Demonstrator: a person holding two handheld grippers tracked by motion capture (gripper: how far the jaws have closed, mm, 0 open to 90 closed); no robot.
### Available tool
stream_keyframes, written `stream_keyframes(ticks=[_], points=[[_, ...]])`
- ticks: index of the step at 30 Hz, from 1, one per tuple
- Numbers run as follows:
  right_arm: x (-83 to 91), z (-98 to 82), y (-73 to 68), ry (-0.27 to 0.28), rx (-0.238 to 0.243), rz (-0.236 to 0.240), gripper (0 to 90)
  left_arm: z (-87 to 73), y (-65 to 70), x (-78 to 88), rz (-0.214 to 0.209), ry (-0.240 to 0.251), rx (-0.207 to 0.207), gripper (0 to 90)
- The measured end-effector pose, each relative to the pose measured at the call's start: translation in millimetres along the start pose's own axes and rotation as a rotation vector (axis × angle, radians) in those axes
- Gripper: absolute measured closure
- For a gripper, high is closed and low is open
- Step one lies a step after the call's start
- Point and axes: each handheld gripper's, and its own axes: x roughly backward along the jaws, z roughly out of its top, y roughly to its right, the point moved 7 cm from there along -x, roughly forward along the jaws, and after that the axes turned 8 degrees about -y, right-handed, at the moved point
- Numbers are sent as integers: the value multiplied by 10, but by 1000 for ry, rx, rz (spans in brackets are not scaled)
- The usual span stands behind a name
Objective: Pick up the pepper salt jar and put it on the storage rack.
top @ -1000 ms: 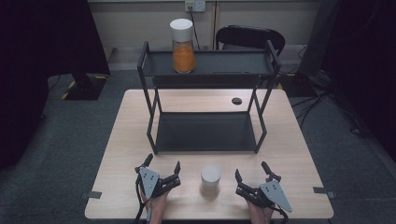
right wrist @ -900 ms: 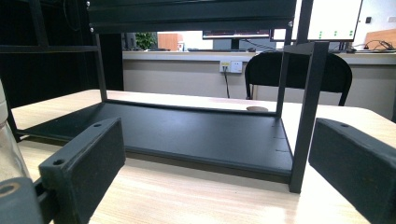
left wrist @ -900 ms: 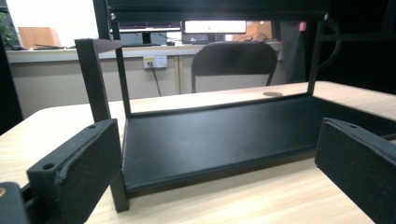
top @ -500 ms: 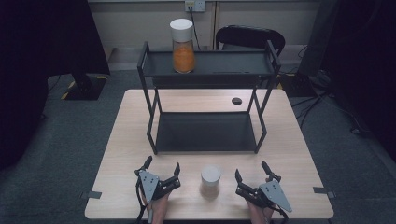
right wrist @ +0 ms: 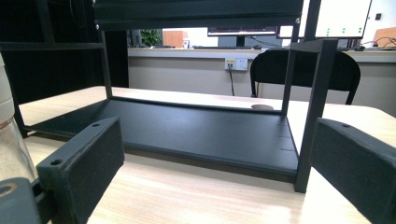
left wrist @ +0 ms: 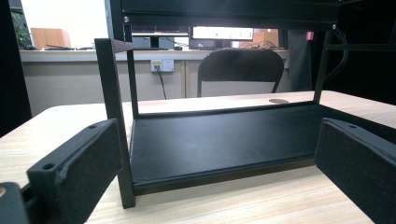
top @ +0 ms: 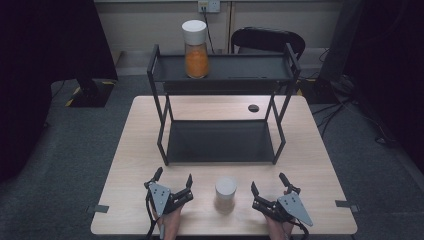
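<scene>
A black two-tier rack (top: 220, 142) stands on the wooden table (top: 125, 165). On its top shelf sits a clear jar (top: 195, 50) with orange contents and a white lid. A second, white-lidded jar (top: 225, 194) stands near the table's front edge, between the two grippers. My left gripper (top: 173, 178) rests open to the left of it, jaws wide apart and empty. My right gripper (top: 268, 182) rests open to the right of it, also empty. In the left gripper view the rack's lower shelf (left wrist: 219, 140) lies straight ahead. The near jar's side (right wrist: 11, 140) shows at the left edge of the right gripper view.
A small dark round disc (top: 253, 108) lies on the table behind the rack's right side. A black chair (top: 267, 42) stands beyond the table's far edge. Grey carpet surrounds the table, with cables at the right.
</scene>
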Motion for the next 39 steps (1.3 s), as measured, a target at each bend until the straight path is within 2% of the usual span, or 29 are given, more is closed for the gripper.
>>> stream_keyframes(ticks=[10, 18, 22, 28, 35, 39], points=[[44, 121, -5, 2, -29, 17, 22, 0, 6, 0, 6, 0, 1, 0], [93, 239, -71, 22, -13, 48, 21, 0, 14, 1, 13, 0, 2, 7], [130, 316, -107, 27, -22, 59, 21, 0, 13, 1, 13, 0, 2, 7], [195, 444, -187, 64, 0, 74, 22, 0, 15, 1, 15, 0, 2, 7], [211, 594, -285, 107, 7, 138, 22, 1, 21, 1, 20, -1, 3, 8], [201, 658, -360, 100, 22, 181, 29, 0, 23, 0, 22, 0, 3, 8]])
